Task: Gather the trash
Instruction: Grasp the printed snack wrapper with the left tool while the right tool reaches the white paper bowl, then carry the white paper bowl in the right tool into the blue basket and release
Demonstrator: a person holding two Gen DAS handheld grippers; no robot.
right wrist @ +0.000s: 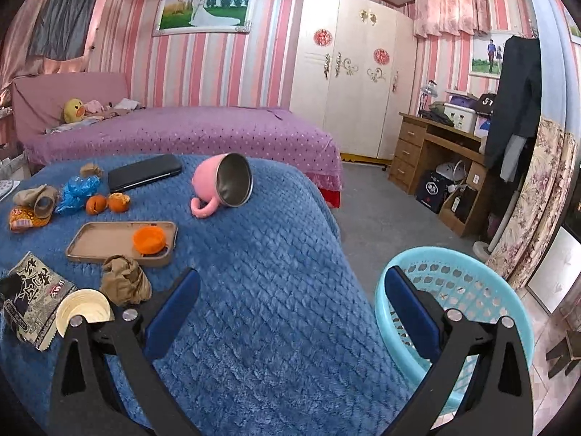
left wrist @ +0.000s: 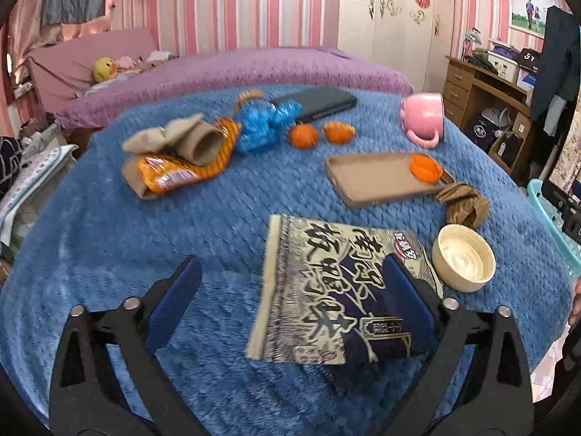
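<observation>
Left tongs (left wrist: 290, 301) wide open, nothing held, low over the snack wrapper (left wrist: 326, 290); right-side finger sits on or above it, contact unclear. Wrapper lies flat on blue blanket (left wrist: 218, 196), near edge, just beside cream bowl (left wrist: 463, 262).

Handling (judgement): thin foil/plastic, v. light, limp, slippery; will crumple not resist. Best pinch at an edge or raised corner, since flat middle gives no purchase on soft pile.

Right tongs (right wrist: 290, 309) also wide, empty, w/ one finger over blanket and other over blue basket (right wrist: 472, 290).

View diffs: right wrist shows basket whole, beside the bed, likely drop point; left wrist catches only its rim. Left wrist shows orange snack bag (left wrist: 170, 174) clearer.
</observation>
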